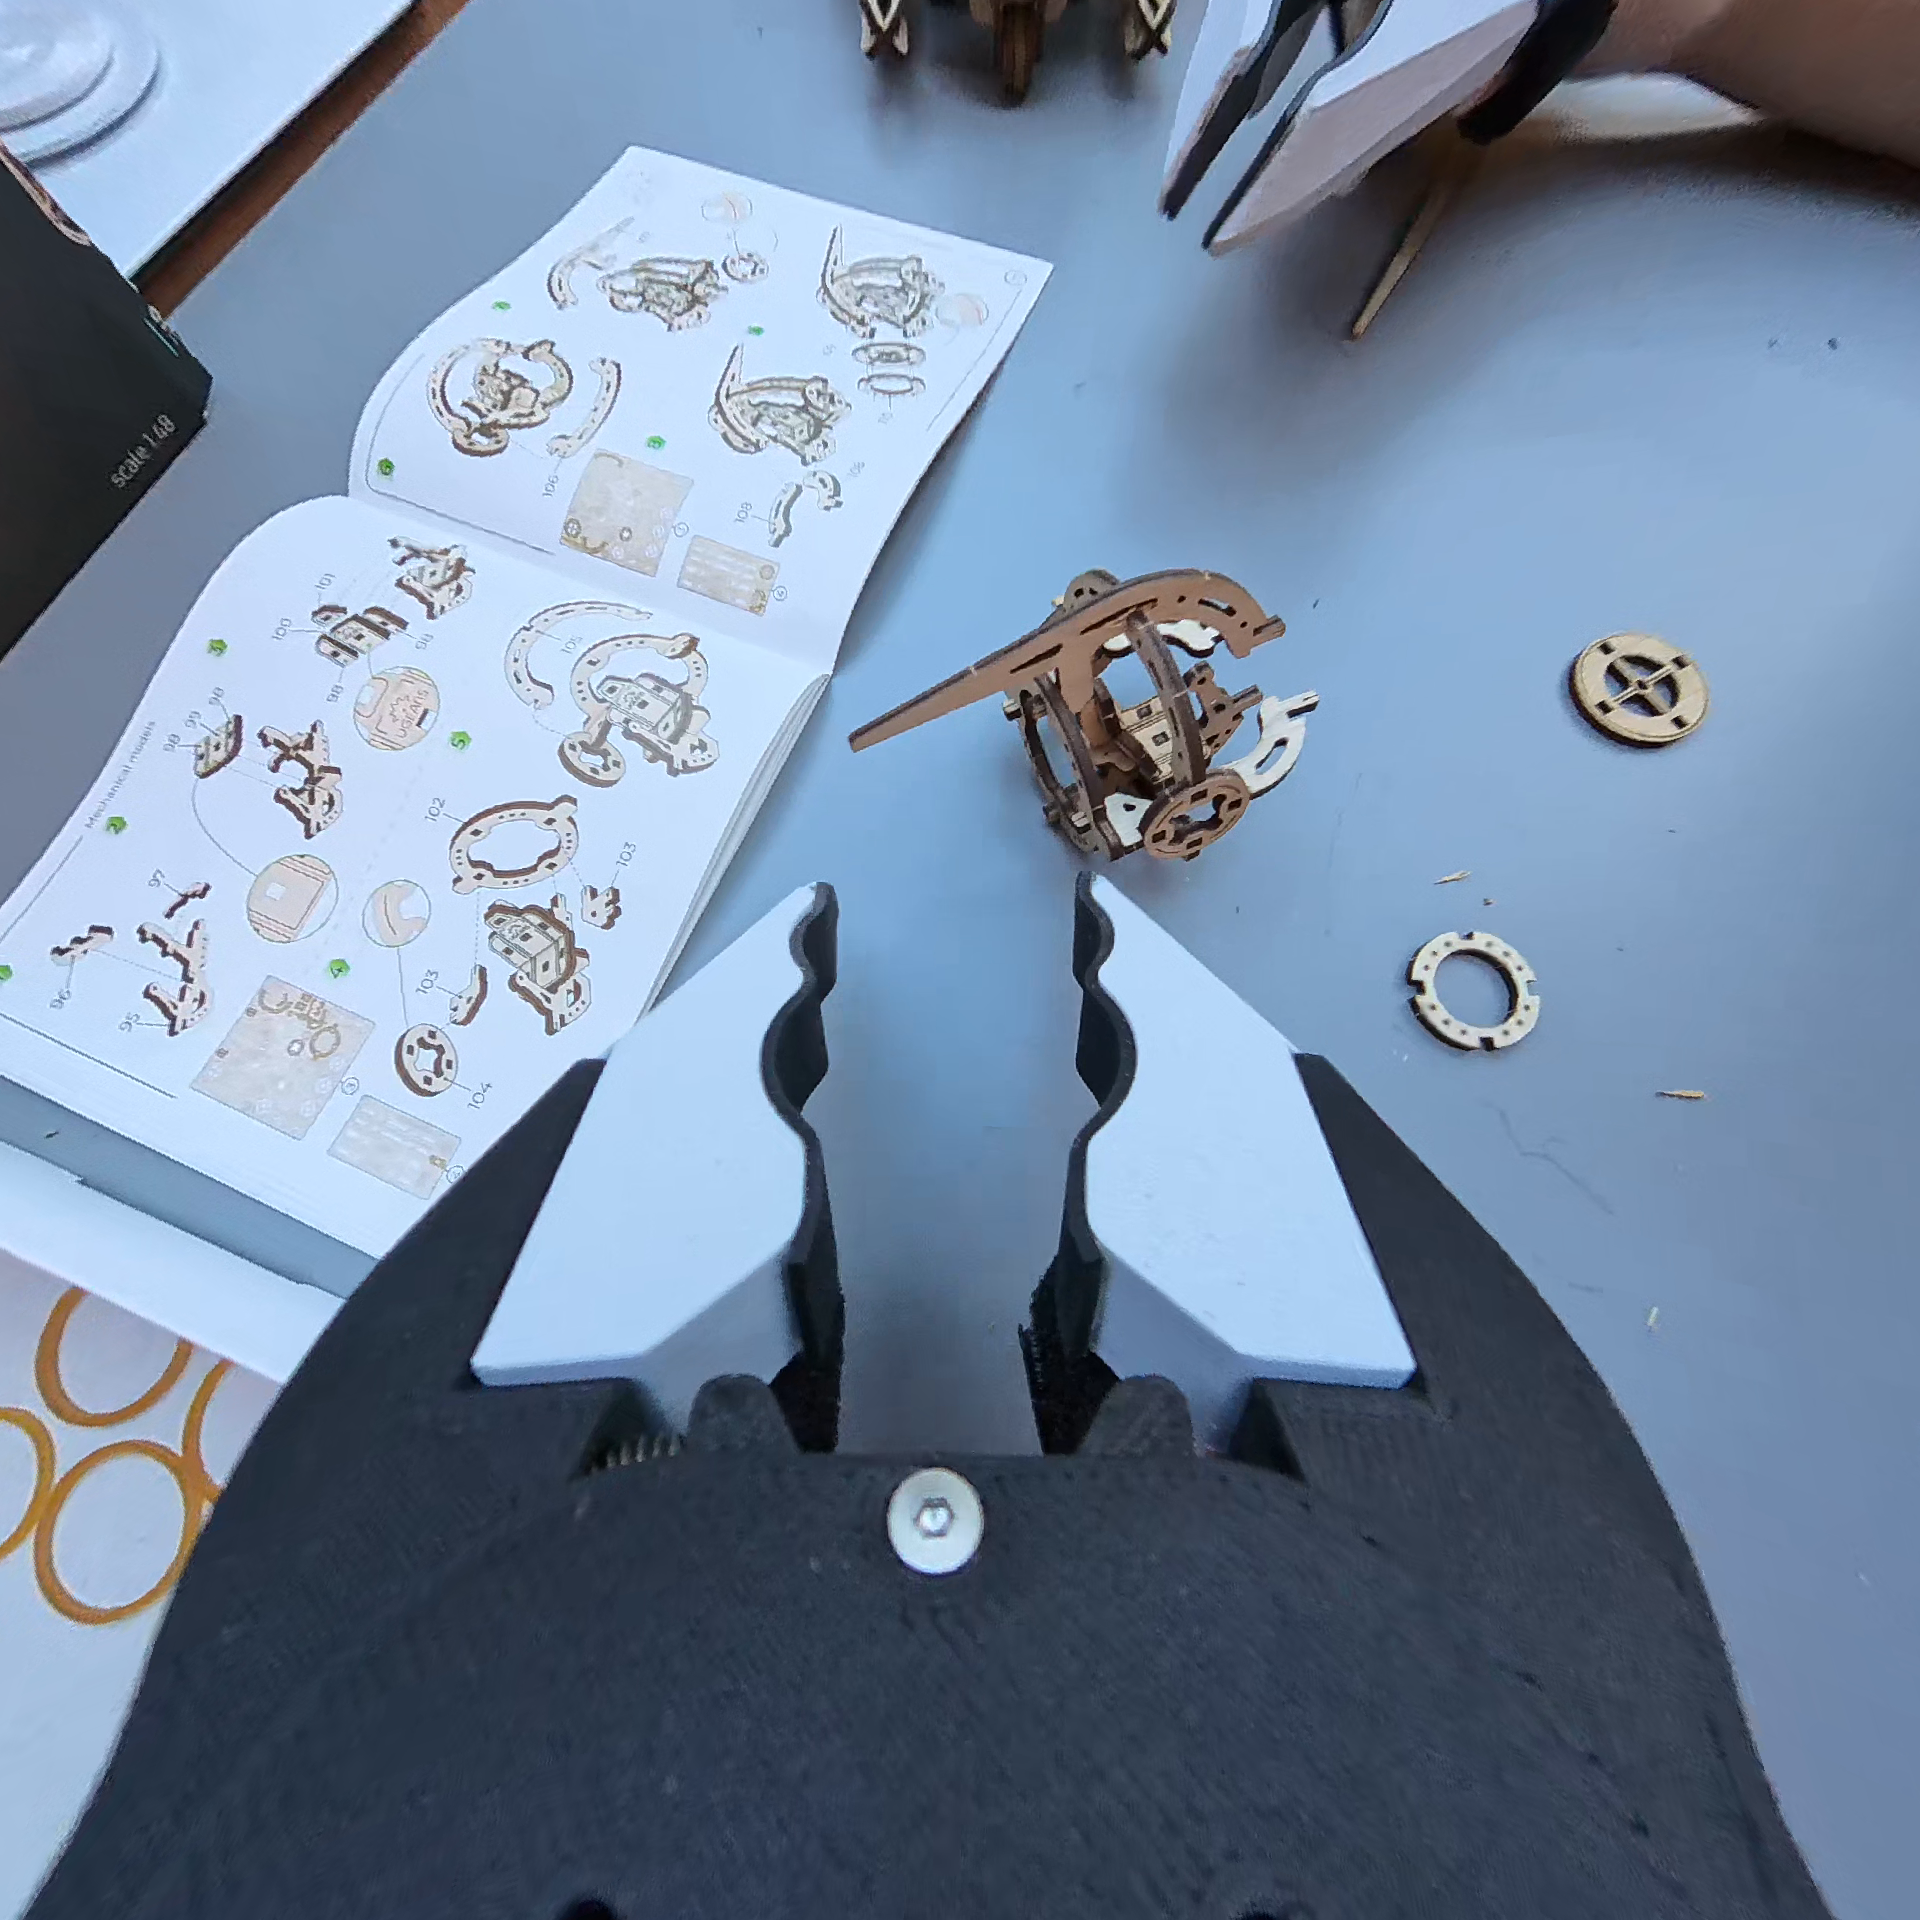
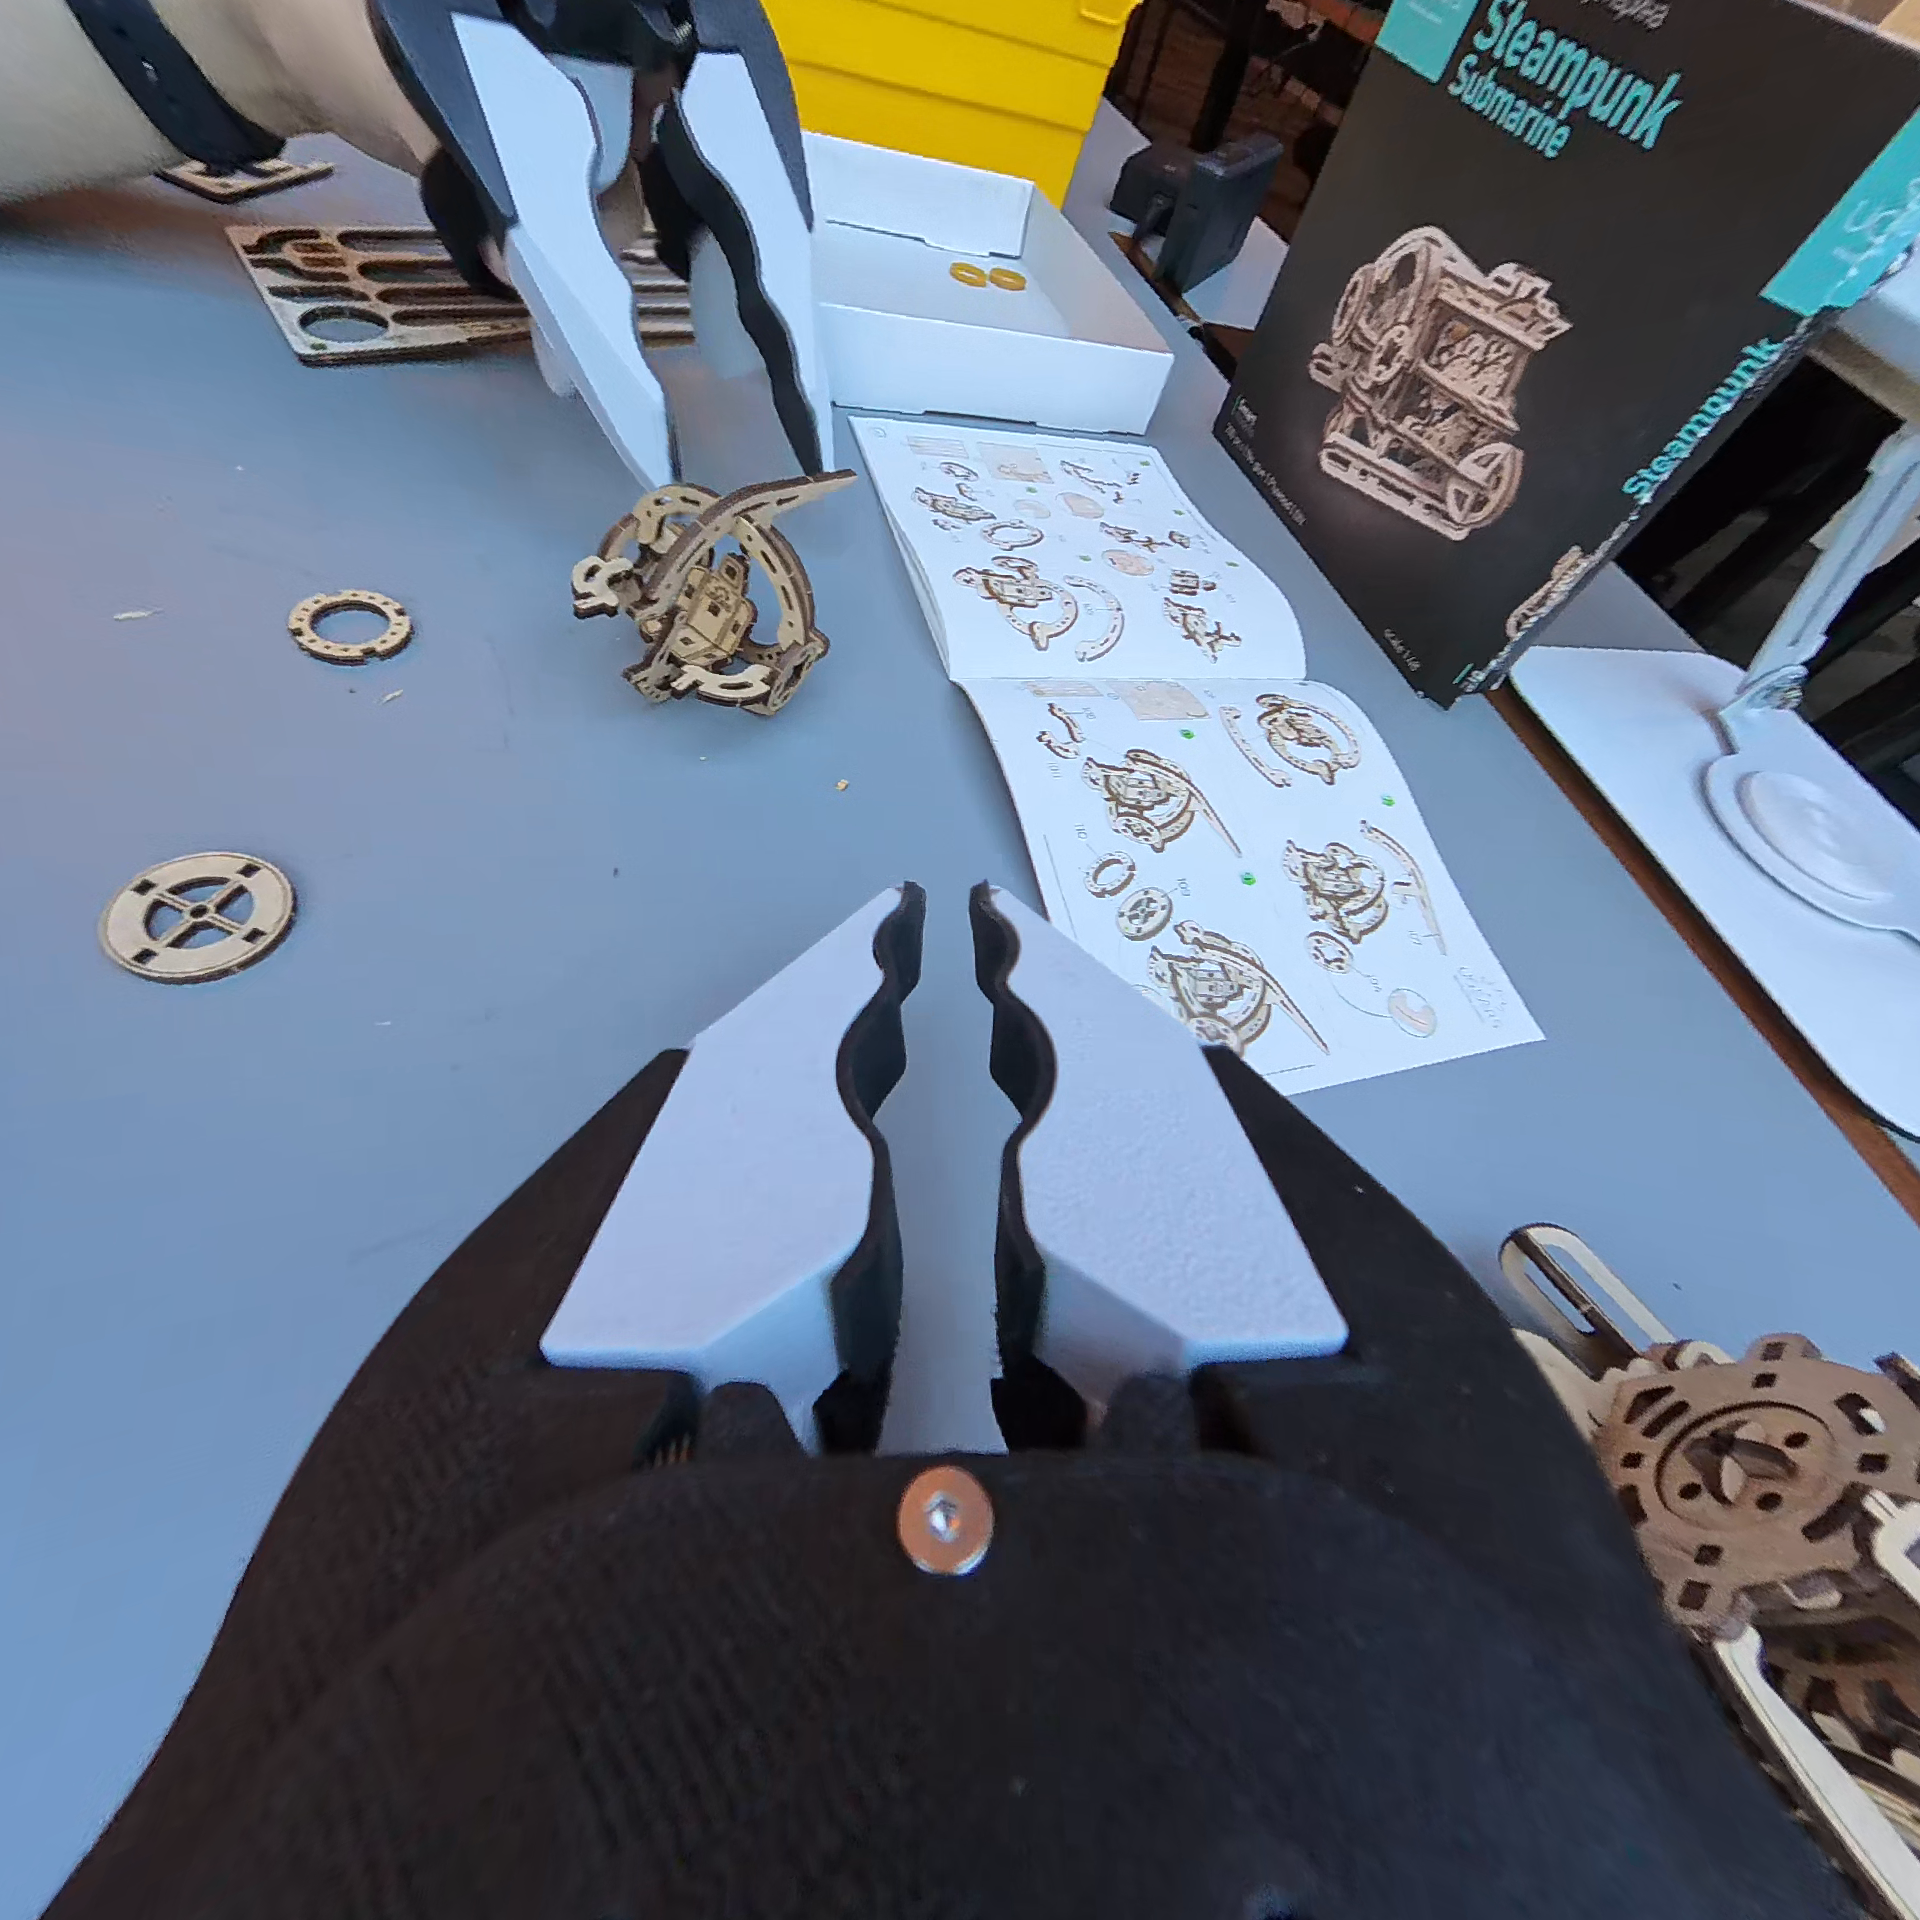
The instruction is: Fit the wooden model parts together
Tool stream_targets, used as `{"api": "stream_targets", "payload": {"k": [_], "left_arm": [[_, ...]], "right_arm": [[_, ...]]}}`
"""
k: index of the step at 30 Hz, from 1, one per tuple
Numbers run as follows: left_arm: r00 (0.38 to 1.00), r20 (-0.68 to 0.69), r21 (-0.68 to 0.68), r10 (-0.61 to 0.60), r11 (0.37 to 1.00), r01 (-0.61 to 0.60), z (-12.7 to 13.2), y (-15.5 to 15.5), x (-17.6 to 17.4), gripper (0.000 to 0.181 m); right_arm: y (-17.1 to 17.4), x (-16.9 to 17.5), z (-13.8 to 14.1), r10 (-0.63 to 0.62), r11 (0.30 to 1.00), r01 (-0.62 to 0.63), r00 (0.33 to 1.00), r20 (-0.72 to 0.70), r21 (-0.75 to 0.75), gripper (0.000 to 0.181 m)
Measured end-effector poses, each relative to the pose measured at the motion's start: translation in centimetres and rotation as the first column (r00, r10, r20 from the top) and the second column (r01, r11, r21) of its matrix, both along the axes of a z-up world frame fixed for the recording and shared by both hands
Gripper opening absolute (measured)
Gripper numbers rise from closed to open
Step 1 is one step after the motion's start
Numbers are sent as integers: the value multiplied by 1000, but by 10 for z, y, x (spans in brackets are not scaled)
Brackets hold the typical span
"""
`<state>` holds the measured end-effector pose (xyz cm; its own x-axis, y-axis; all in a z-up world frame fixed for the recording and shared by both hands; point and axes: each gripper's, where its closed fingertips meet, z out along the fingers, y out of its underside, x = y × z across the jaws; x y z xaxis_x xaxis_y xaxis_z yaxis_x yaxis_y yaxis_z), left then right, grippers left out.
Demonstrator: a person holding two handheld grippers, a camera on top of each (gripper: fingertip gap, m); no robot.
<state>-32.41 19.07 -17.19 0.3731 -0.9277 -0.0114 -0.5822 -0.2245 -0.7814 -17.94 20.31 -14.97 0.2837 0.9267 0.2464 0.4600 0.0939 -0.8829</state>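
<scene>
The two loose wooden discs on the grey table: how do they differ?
The spoked disc is larger, with a cross of spokes meeting at its centre; the open ring is smaller, with one plain round hole. The spoked disc's rim is smooth, the open ring's rim notched. The open ring lies nearer the half-built wooden model. Both lie flat, untouched, in pale laser-cut wood.

Your two handheld grippers, matched in black and pale grey.

Your left gripper (image 1: pixel 951 904) and right gripper (image 2: pixel 945 899) each have a broad black body with a fine ridged, printed-looking texture, and one silver hex-socket screw sits centred near the base of the fingers. Each pale grey, wedge-shaped finger (image 1: pixel 686 1132) tapers to a point, and its inner face carries a wavy black pad (image 2: pixel 883 1049). A black strap (image 2: pixel 166 78) wraps your forearm behind the left gripper.
</scene>
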Motion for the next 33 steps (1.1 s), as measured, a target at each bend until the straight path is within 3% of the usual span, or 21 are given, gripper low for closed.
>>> {"api": "stream_targets", "payload": {"k": [6,11,16,20,29,33], "left_arm": [[975,162,-51,-153,985,163,22,-27,14,32],[968,139,-53,-207,975,216,16,-37,21,28],[956,147,-59,-255,962,266,16,-45,25,2],[955,157,-43,-253,964,262,19,-44,23,0],[956,149,-37,-252,965,261,19,-43,22,4],[955,166,-24,-246,967,253,23,-41,21,8]], "right_arm": [[15,12,7,-97,992,97,995,-12,77,5],[29,27,23,-207,963,213,977,-53,166,1],[34,42,49,-271,912,302,952,-145,277,0],[35,49,60,-294,887,340,937,-188,312,0],[34,44,53,-272,916,308,948,-166,258,0],[11,18,35,-103,979,115,992,-79,168,0]]}}
